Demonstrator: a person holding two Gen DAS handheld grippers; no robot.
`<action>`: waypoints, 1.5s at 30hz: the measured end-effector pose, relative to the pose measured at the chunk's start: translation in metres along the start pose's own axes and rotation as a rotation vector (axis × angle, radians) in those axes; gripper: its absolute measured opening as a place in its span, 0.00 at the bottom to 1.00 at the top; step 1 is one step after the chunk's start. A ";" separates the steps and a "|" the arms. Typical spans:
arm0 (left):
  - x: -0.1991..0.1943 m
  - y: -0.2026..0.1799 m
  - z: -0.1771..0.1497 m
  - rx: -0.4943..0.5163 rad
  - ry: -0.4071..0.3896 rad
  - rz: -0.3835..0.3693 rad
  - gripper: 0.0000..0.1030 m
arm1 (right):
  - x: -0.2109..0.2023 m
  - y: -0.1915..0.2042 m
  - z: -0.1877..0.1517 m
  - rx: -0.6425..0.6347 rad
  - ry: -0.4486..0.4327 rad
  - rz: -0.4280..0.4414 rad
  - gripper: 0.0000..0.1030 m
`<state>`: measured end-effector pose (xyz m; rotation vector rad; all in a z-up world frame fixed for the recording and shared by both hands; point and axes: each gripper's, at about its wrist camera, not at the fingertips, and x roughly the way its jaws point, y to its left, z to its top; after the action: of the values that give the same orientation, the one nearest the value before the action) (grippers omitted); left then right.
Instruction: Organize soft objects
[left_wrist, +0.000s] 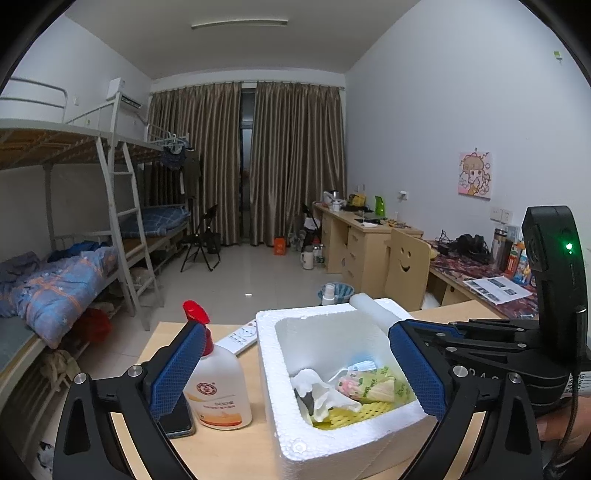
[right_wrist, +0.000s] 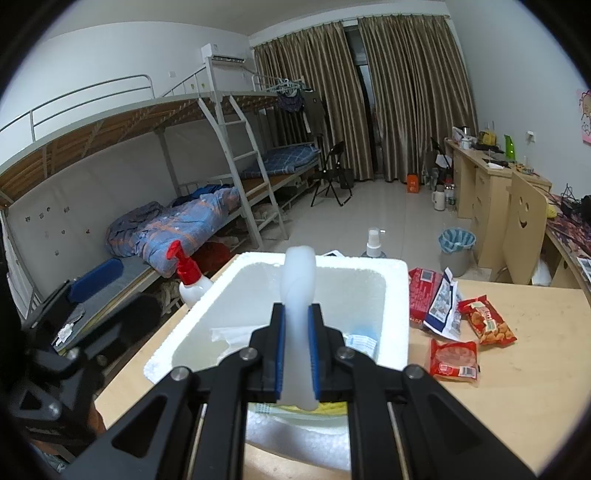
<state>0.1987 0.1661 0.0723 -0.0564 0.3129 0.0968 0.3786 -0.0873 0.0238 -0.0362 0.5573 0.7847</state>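
Observation:
A white foam box (left_wrist: 273, 369) stands on the wooden table. It holds crumpled tissue (left_wrist: 321, 395), a green packet (left_wrist: 380, 384) and yellow foam netting (left_wrist: 354, 413). My left gripper (left_wrist: 297, 369) is open wide in front of the box, with nothing between its blue pads. My right gripper (right_wrist: 298, 314) is shut on a white foam roll (right_wrist: 299, 280) and holds it upright over the box (right_wrist: 397, 295). The roll (left_wrist: 373, 306) pokes above the box's far right corner in the left wrist view. Several snack packets (right_wrist: 487, 321) lie on the table to the right of the box.
Left of the box stand a lotion bottle with a red pump (left_wrist: 218, 391), a white remote (left_wrist: 242, 334) and a dark phone (left_wrist: 177, 424). A small spray bottle (right_wrist: 373, 242) is behind the box. Bunk beds line the left wall, desks the right.

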 end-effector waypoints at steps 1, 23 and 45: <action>0.000 0.000 0.000 -0.001 -0.001 0.005 0.97 | 0.001 0.000 0.000 0.000 0.002 -0.002 0.14; 0.004 0.013 0.000 -0.034 0.020 0.024 0.98 | -0.016 -0.009 0.005 0.058 -0.017 -0.032 0.68; -0.090 -0.026 -0.002 -0.019 -0.032 -0.006 0.98 | -0.145 -0.007 -0.029 0.065 -0.190 -0.131 1.00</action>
<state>0.1153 0.1328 0.0996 -0.0745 0.2796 0.0949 0.2873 -0.1948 0.0682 0.0609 0.3960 0.6342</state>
